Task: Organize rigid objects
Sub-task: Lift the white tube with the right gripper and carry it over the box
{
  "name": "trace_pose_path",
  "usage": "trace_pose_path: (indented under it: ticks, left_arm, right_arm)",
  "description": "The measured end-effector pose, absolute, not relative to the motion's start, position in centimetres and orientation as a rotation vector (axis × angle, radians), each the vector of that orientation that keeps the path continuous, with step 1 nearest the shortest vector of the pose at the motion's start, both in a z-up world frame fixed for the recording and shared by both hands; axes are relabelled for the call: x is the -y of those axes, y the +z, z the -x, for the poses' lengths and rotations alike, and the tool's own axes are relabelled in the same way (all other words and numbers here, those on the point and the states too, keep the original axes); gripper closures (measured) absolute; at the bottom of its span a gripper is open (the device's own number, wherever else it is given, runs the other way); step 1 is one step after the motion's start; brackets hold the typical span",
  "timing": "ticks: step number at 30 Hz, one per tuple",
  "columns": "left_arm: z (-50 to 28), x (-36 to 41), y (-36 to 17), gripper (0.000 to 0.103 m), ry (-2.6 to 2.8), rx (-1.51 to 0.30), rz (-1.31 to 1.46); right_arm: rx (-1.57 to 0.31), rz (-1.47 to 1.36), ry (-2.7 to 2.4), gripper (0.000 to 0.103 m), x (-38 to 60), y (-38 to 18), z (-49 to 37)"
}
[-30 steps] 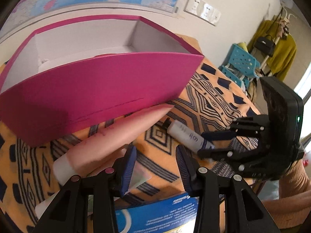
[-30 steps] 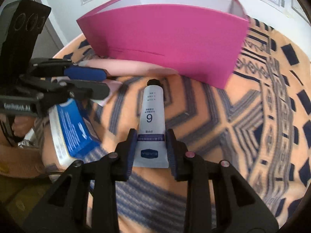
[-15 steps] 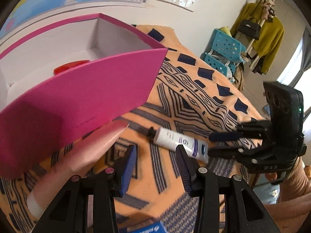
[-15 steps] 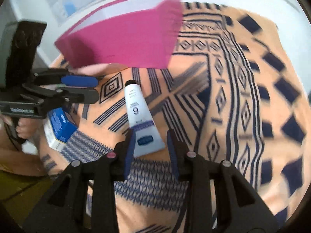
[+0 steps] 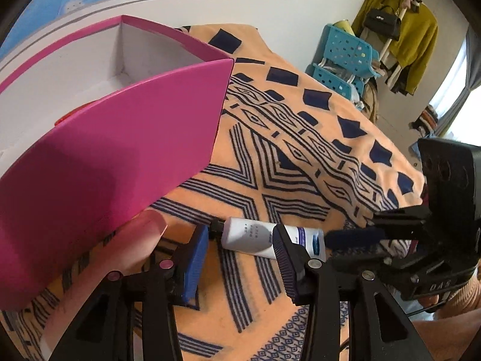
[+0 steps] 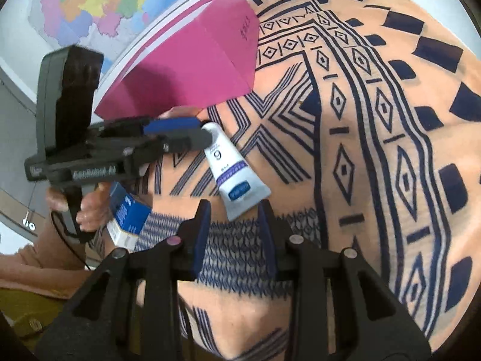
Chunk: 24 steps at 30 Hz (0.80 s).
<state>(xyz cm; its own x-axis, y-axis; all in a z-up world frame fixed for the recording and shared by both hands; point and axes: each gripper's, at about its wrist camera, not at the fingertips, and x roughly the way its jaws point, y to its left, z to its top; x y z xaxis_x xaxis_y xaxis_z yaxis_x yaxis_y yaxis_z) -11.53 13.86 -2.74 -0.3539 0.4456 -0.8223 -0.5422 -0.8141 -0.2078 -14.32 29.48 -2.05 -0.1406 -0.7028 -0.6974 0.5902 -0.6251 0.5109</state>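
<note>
With both sets of jaws apart and empty, the white squeeze tube with a black cap (image 6: 233,168) lies mid-frame on the orange patterned blanket (image 6: 375,138), likely awaiting a grasp and transfer into the magenta cardboard box (image 5: 120,138) at upper left.

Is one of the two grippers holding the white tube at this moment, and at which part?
No. The white tube lies on the blanket; both the right gripper and left gripper are open.

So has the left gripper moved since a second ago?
Yes. The left gripper has swung right, away from the pink box and the blue carton, and now straddles the white tube's cap end.
</note>
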Motion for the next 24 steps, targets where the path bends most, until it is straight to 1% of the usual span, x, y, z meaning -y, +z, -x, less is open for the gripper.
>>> trace_pose_path:
  ticks: [4, 7, 14, 22, 24]
  left_arm:
    - [10.9, -13.2, -2.5, 0.058, 2.179, -0.115, 1.281]
    - [9.8, -12.6, -2.4, 0.056, 2.178, -0.104, 1.285]
    - [7.8, -11.4, -2.8, 0.055, 2.171, -0.063, 1.313]
    - [7.6, -10.8, -2.6, 0.055, 2.188, -0.006, 1.302]
    - [7.6, -11.1, -2.8, 0.057, 2.186, -0.015, 1.302]
  right_arm:
    - [0.209, -1.233, -1.884, 0.068, -29.7, -2.4, 15.0]
    - [0.241, -1.232, -1.885, 0.066, -29.8, -2.5, 15.4]
    - [0.236, -1.214, -1.894, 0.064, -28.7, -2.6, 16.3]
    - [0.210, -1.207, -1.924, 0.064, -28.7, -2.6, 15.9]
    - [0.201, -1.203, -1.930, 0.064, -28.6, -2.6, 15.7]
